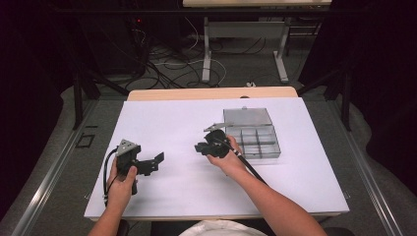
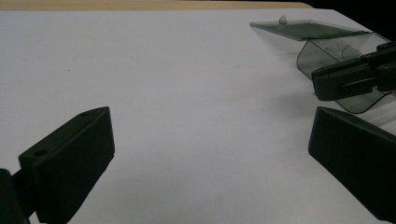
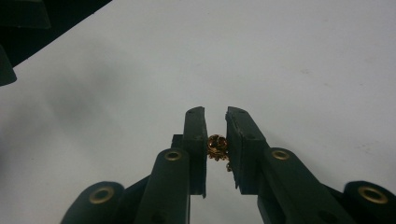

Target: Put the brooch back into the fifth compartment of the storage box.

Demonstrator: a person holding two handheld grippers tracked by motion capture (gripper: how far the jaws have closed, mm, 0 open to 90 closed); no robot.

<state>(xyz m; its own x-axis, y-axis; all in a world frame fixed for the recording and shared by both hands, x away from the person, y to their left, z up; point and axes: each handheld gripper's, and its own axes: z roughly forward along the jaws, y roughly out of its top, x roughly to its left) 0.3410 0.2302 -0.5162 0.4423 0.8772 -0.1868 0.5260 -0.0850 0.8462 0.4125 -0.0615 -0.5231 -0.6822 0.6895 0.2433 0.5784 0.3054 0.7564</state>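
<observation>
A white sheet [image 1: 187,162] is spread over the wooden worktop [image 1: 211,93], whose bare tan edge is seen along the far side. On the right half of the sheet a clear grey plastic organiser box with small compartments [image 1: 258,142] is set, its hinged lid [image 1: 247,117] laid open toward the far edge. In the left gripper view the box [image 2: 336,60] is seen at the upper right, with the lid [image 2: 308,29] spread flat behind it.

The left hand-held gripper [image 1: 156,161] is held by the person's left hand [image 1: 122,184] over the near left part of the sheet, well apart from the box. Its jaws are spread wide and nothing is seen between them; in its own view, bare white sheet [image 2: 187,93] lies between the two black jaws.

The right hand-held gripper [image 1: 200,146] is held by the person's right hand [image 1: 227,160] just beside the left edge of the box, its tip pointed leftward over the sheet. Its jaws are drawn narrow and are closed on a small gold ornamental piece with dark red stones [image 3: 217,147], which is pinched between the inner faces of the fingertips [image 3: 196,128] above the white sheet. Whether the piece is a bead or a charm cannot be told. In the left gripper view the right hand-held gripper [image 2: 322,86] is seen in front of the box.
</observation>
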